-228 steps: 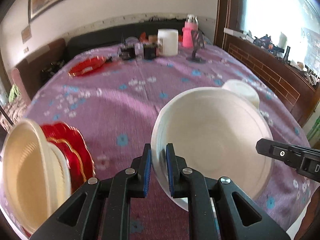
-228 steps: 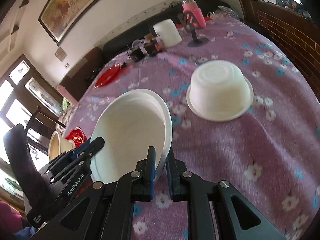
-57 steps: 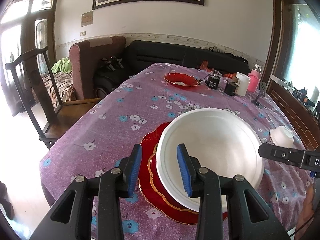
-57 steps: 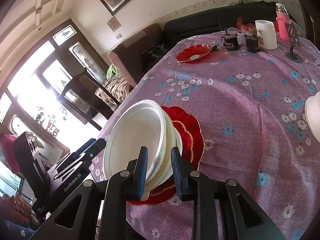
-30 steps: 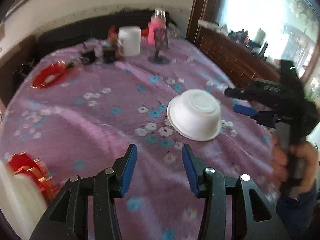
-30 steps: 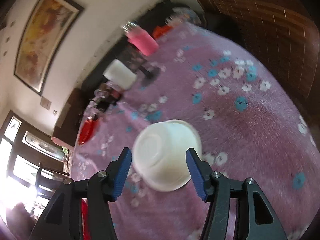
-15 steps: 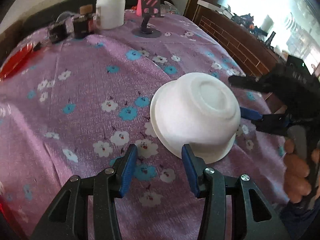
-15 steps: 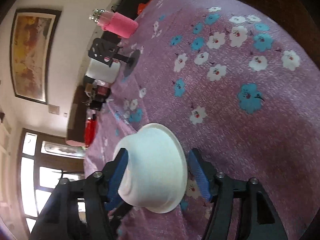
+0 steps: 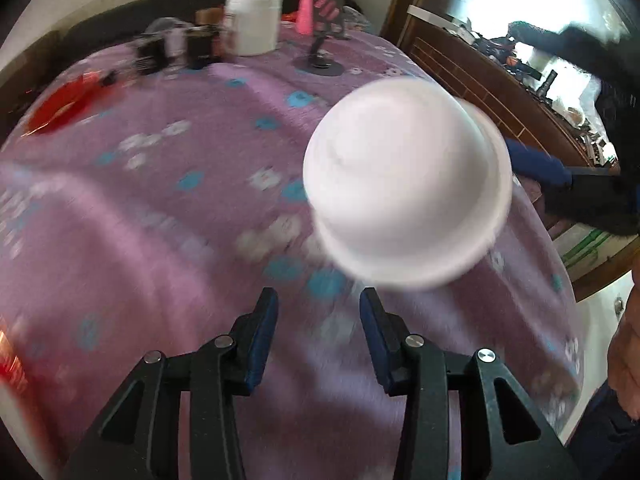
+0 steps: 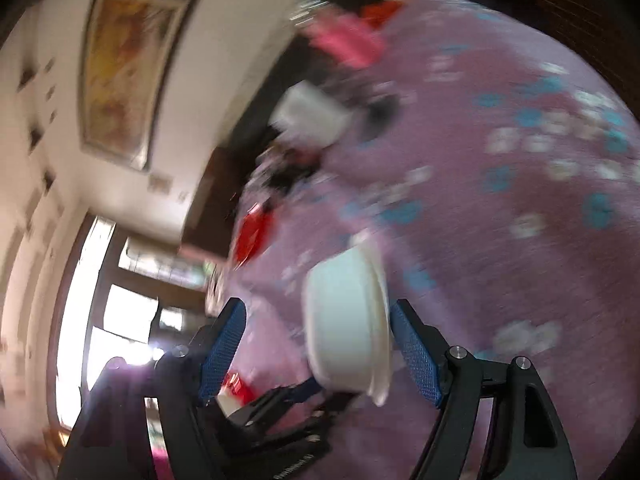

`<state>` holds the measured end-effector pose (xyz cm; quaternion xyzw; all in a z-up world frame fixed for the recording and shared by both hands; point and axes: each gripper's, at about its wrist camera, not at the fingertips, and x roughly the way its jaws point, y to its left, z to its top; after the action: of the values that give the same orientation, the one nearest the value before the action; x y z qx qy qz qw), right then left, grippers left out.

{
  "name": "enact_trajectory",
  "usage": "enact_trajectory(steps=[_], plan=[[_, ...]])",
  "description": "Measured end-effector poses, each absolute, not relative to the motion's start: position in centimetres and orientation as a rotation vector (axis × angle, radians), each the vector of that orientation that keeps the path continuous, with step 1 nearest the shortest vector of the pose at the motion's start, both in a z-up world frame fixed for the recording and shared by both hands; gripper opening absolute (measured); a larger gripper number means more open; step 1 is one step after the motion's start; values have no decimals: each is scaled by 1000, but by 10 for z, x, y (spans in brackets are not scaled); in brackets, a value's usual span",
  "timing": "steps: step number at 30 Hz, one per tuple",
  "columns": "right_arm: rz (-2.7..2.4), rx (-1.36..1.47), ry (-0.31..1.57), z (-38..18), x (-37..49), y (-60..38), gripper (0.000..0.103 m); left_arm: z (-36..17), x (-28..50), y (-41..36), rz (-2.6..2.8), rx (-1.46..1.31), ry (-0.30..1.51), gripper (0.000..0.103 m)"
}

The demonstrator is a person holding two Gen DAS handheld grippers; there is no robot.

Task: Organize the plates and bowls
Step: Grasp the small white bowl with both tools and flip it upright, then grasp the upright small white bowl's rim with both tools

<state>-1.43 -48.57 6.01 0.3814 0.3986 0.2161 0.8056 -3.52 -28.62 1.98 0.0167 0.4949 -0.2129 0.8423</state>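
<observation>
A small white bowl [image 9: 404, 184] hangs tilted above the purple flowered tablecloth [image 9: 168, 200], its underside toward the left wrist camera. My left gripper [image 9: 318, 320] is open and empty, just below and in front of it. In the right wrist view the same bowl [image 10: 344, 320] stands on edge between the wide-apart fingers of my right gripper [image 10: 320, 344]; whether the pads touch it is unclear through the blur. The right gripper's blue pad [image 9: 536, 162] shows behind the bowl's rim in the left view.
At the far end of the table stand a white jar [image 9: 252, 24], a pink bottle [image 9: 320, 4], dark small items [image 9: 176, 48] and a black phone stand [image 9: 320, 60]. A red plate [image 9: 64, 104] lies far left. Red plates [image 9: 8, 364] show at the left edge.
The white bowl has come up off the cloth and tipped onto its edge. Both views have swung quickly and are blurred. Earlier the big white bowl was set down on the red plates.
</observation>
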Motion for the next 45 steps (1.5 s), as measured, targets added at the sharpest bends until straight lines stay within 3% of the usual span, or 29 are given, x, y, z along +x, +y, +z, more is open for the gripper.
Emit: enact_trajectory(steps=[6, 15, 18, 20, 26, 31, 33, 35, 45], plan=[[686, 653, 795, 91, -30, -401, 80, 46, -75, -250, -452, 15, 972, 42], [432, 612, 725, 94, -30, -429, 80, 58, -64, -224, -391, -38, 950, 42], [378, 623, 747, 87, -23, -436, 68, 63, -57, -212, -377, -85, 953, 42], [386, 643, 780, 80, -14, -437, 53, 69, -54, -205, -347, -99, 939, 42], [301, 640, 797, 74, 9, -437, 43, 83, -32, -205, -327, -155, 950, 41], [239, 619, 806, 61, 30, -439, 40, 84, -2, -213, -255, -181, 967, 41], [215, 627, 804, 51, 35, -440, 39, 77, 12, -213, -218, -190, 988, 30], [231, 657, 821, 35, 42, -442, 27, 67, 25, -211, -198, -236, 1019, 27], [297, 666, 858, 10, 53, -440, 25, 39, 54, -210, -144, -336, 1039, 23]])
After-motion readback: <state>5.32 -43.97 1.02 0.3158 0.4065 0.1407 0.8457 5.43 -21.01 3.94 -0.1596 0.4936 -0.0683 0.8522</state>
